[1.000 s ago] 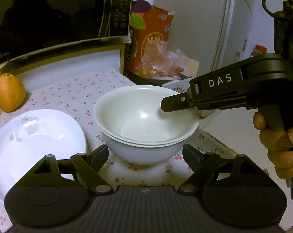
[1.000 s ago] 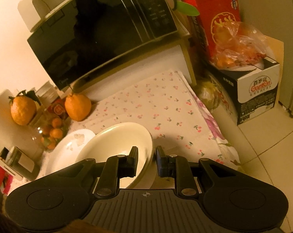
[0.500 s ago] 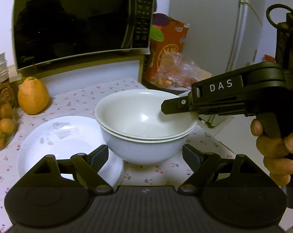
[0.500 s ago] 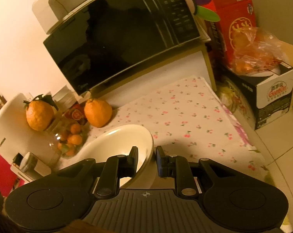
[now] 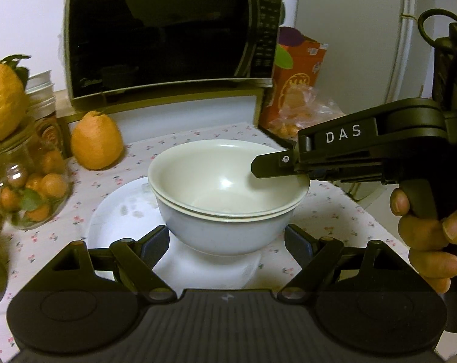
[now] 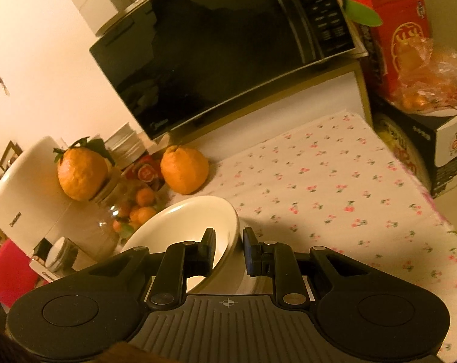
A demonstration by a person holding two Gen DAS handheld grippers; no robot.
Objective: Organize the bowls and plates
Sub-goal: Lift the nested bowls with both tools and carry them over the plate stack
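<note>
two nested white bowls (image 5: 228,199) sit at centre of the left wrist view, over the near part of a white plate (image 5: 119,220) on the cherry-print tablecloth (image 6: 334,187). whether the lower bowl rests on the plate or hangs just above it i cannot tell.

right gripper (image 6: 228,249) enters from the right edge of the left view, jaws clamped on the stack's rim, one finger inside the top bowl, one outside. in its own view the rim runs between the pads at lower centre.

left gripper (image 5: 226,242) at bottom of frame, jaws wide apart, pads either side of the lower bowl, not touching.

judgement: step in hand is placing the bowl stack onto the plate. next move calls for lowering until the base is seated flat, then letting go of the rim without tipping the stack.

background: microwave (image 5: 171,30) upper centre, orange citrus fruit (image 5: 96,142) left of centre, glass jar of small oranges (image 5: 31,193) at left edge.
</note>
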